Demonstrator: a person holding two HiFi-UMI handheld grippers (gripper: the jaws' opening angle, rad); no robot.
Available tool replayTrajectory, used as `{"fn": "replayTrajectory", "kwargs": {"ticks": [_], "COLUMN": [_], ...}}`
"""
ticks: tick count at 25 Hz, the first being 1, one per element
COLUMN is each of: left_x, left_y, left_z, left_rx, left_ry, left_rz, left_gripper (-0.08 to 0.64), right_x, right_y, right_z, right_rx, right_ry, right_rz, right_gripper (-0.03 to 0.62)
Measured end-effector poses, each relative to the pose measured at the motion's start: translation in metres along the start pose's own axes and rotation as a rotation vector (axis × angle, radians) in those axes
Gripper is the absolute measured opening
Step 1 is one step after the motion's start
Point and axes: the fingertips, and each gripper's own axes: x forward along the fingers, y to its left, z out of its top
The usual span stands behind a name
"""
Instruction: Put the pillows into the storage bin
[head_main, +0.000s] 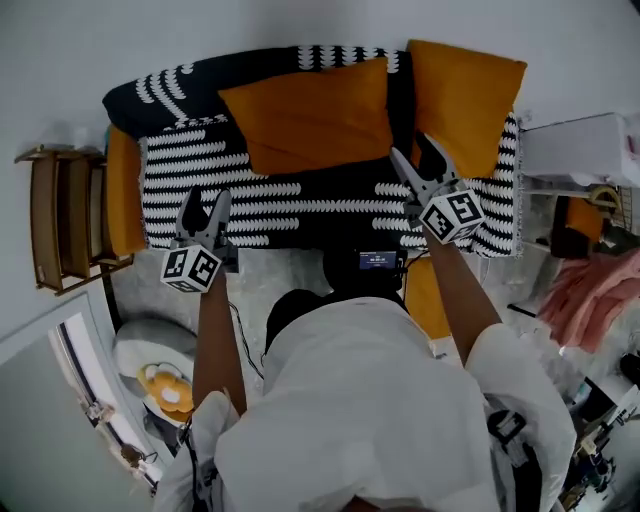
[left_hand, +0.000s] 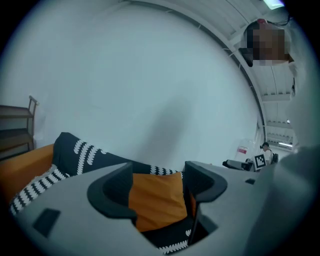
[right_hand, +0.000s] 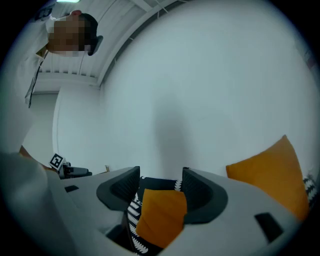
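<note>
Facing the sofa (head_main: 300, 200), held left tongs (head_main: 205, 205) and right tongs (head_main: 412, 150) wide open, both empty. Found centre pillow (head_main: 310, 115) ahead at the back edge, long axis along it, nearer the right tongs. Noted second pillow (head_main: 465, 90) at the right rear corner.

A white wall (head_main: 200, 30) backs an orange sofa (head_main: 124, 195) under a black-and-white throw (head_main: 290, 205). A wooden shelf (head_main: 55, 215) stands beside it.
</note>
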Motion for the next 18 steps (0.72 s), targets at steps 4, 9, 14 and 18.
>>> {"fn": "replayTrajectory", "kwargs": {"ticks": [4, 9, 14, 18], "left_x": [0.040, 0.090, 0.137, 0.172], "left_y": [0.027, 0.065, 0.125, 0.154], "left_z": [-0.015, -0.047, -0.131, -0.181], "left_rx": [-0.028, -0.031, -0.104, -0.133], "left_ry": [0.059, 0.103, 0.254, 0.338], "left_rz": [0.007, -0.006, -0.019, -0.015], "left_gripper": [0.333, 0.333, 0.333, 0.333], "right_x": [0.034, 0.071, 0.102, 0.110], "right_y": [-0.025, -0.070, -0.102, -0.127], "right_z": [-0.029, -0.075, -0.159, -0.215], "right_rx": [0.030, 0.081, 0.064, 0.028], "right_ry": [0.072, 0.124, 0.283, 0.400], "right_rz": [0.002, -0.058, -0.095, -0.091], "right_gripper": [0.270, 0.275, 0.287, 0.298]}}
